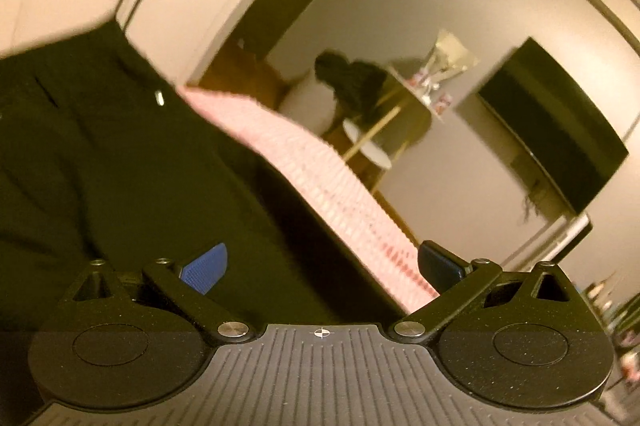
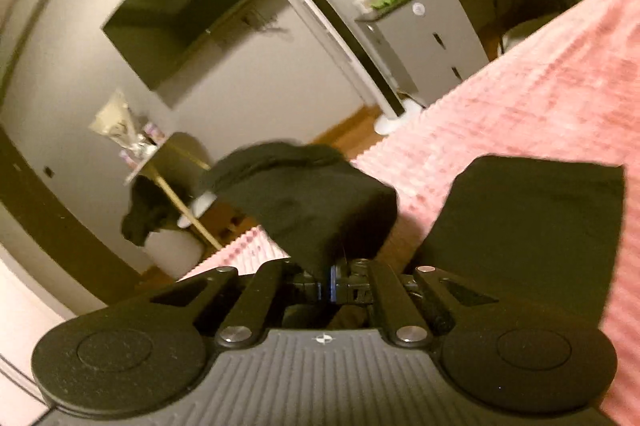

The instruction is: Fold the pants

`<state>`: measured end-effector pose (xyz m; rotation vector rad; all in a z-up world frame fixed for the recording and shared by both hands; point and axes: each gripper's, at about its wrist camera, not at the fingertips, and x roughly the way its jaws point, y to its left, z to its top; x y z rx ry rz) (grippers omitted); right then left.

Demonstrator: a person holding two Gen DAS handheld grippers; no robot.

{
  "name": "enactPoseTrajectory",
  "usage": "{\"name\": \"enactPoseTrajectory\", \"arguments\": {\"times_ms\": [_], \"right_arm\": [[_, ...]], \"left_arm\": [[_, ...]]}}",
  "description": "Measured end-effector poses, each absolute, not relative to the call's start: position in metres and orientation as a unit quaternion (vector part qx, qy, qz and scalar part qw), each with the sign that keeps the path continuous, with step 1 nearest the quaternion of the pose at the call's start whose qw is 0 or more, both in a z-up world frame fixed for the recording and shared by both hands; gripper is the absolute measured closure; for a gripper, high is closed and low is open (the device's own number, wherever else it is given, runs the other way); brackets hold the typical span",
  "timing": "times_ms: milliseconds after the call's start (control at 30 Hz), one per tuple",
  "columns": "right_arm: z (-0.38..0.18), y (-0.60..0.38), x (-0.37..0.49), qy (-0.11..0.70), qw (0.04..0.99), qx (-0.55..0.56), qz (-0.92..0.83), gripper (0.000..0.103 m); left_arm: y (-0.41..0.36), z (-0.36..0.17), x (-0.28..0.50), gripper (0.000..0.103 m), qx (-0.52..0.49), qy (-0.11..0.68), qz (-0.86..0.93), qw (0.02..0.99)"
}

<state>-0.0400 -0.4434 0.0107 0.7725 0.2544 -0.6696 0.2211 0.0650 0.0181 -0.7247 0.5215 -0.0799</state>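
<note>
On the pink ribbed bed cover [image 2: 520, 98] lie the black cloth pants [image 2: 528, 218]. The right gripper [image 2: 334, 282] has its fingers pinched tight on a fold of the pants, lifting it. The left gripper [image 1: 320, 266] has its blue fingers [image 1: 206, 268] wide apart, holding nothing, above the pants.

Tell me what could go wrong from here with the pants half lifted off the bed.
1. The right gripper is shut on only a small pinch of the black pants; the fabric could slip out.
2. The left gripper is open and holds nothing, so the cloth hangs from one point and may bunch unevenly.
3. The pants sit near the edge of the pink bed cover and could slide to the floor.
</note>
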Motion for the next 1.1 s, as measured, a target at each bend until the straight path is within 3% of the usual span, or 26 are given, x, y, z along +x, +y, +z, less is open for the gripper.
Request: {"name": "enactPoseTrajectory", "arguments": {"times_ms": [200, 233, 267, 300, 333, 367, 433, 733, 900, 1000, 1067, 1100], "right_arm": [[-0.015, -0.454, -0.071, 0.154, 0.86, 0.372, -0.312, 0.1], [-0.02, -0.457, -0.073, 0.163, 0.857, 0.376, -0.312, 0.1], [-0.026, -0.46, -0.074, 0.17, 0.853, 0.384, -0.31, 0.1], [-0.031, -0.464, -0.076, 0.174, 0.849, 0.394, -0.306, 0.099], [-0.035, -0.467, -0.077, 0.178, 0.844, 0.405, -0.304, 0.099], [-0.038, -0.469, -0.078, 0.183, 0.84, 0.412, -0.301, 0.099], [-0.041, -0.475, -0.075, 0.189, 0.837, 0.415, -0.302, 0.099], [0.011, -0.488, -0.081, 0.131, 0.875, 0.334, -0.324, 0.099], [0.002, -0.495, -0.096, 0.144, 0.869, 0.322, -0.346, 0.099], [-0.021, -0.496, -0.101, 0.191, 0.855, 0.311, -0.368, 0.098], [-0.039, -0.501, -0.108, 0.221, 0.839, 0.334, -0.368, 0.096], [-0.045, -0.502, -0.113, 0.224, 0.834, 0.35, -0.364, 0.093]], "left_arm": [[0.066, -0.019, 0.288, 0.0, -0.382, 0.332, -0.019, 0.862], [0.068, -0.024, 0.297, 0.004, -0.383, 0.341, -0.01, 0.858], [0.07, -0.029, 0.302, 0.03, -0.385, 0.349, -0.002, 0.854], [0.073, -0.034, 0.306, 0.049, -0.391, 0.357, 0.0, 0.849], [0.077, -0.038, 0.308, 0.078, -0.398, 0.369, -0.001, 0.84], [0.08, -0.041, 0.308, 0.088, -0.405, 0.373, -0.006, 0.835], [0.088, -0.038, 0.296, 0.092, -0.412, 0.359, -0.014, 0.837], [0.091, 0.024, 0.115, 0.094, -0.385, 0.258, -0.054, 0.884], [0.086, -0.015, 0.036, 0.091, -0.402, 0.31, -0.004, 0.862], [0.089, -0.04, 0.016, 0.081, -0.43, 0.369, 0.038, 0.823], [0.097, -0.043, 0.008, 0.064, -0.452, 0.365, 0.05, 0.813], [0.101, -0.039, 0.006, 0.06, -0.453, 0.356, 0.059, 0.815]]}}
